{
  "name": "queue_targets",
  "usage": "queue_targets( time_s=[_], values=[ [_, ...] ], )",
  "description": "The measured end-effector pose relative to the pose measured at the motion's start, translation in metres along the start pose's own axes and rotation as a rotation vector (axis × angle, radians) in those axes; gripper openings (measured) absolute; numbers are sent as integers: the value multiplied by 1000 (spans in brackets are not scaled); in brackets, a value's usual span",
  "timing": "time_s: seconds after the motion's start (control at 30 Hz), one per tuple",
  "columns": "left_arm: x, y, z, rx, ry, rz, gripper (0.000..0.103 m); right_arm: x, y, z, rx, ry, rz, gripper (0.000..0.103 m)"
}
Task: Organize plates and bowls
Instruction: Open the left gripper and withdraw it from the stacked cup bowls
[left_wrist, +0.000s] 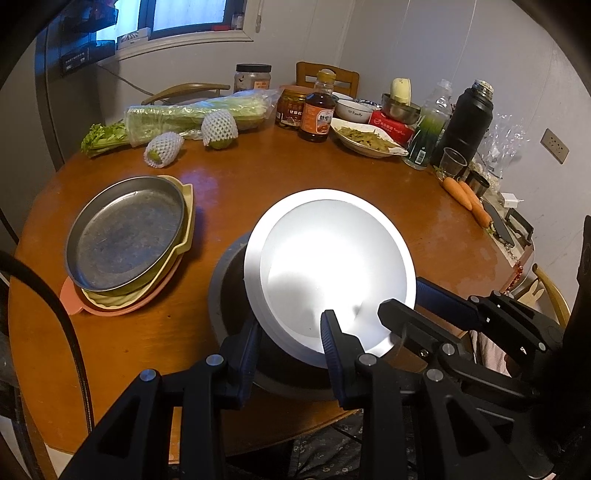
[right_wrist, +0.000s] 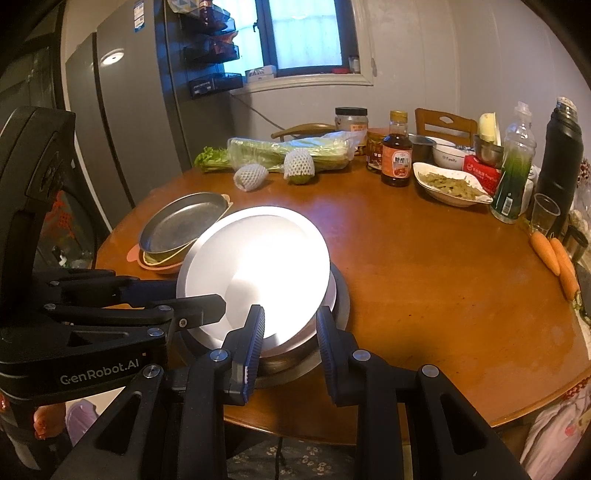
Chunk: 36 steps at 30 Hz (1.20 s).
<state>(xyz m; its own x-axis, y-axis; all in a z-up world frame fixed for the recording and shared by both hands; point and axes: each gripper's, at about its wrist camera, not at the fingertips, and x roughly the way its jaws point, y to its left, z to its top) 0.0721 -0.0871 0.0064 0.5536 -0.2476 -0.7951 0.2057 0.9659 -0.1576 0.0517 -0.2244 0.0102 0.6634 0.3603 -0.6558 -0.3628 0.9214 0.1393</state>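
Dim, warm indoor light overall. Pale blue daylight through the window (right_wrist: 306, 35), weak on the wall beneath it. Harsh white glare blown out on the white plate (left_wrist: 332, 269), detail lost at its centre; gripper-finger shadows across its near rim. Soft sheen on the wooden table (left_wrist: 236, 184) beyond that plate. Strong fisheye bending and black vignette toward corners. Slight softness, mostly sharp.

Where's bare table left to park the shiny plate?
Free: the wide middle strip between the shiny plate and the dish of greens, running toward the carrots. A smaller gap lies before the netted fruit. Crowded: the far edge with bottles, and the plate stack.
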Motion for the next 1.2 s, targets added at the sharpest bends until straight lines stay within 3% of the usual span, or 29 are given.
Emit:
queue_targets(
  time_s=[0.8,1.03,1.2],
  values=[
    [-11,9,1,-19,-28,-15,33,-5,0,2,30,13,23,35],
    [-16,14,1,-35,-43,-5,41,-9,-1,4,36,1,13,36],
    [-17,21,0,-53,-49,-10,47,-8,-3,5,41,-4,1,46]
  ],
)
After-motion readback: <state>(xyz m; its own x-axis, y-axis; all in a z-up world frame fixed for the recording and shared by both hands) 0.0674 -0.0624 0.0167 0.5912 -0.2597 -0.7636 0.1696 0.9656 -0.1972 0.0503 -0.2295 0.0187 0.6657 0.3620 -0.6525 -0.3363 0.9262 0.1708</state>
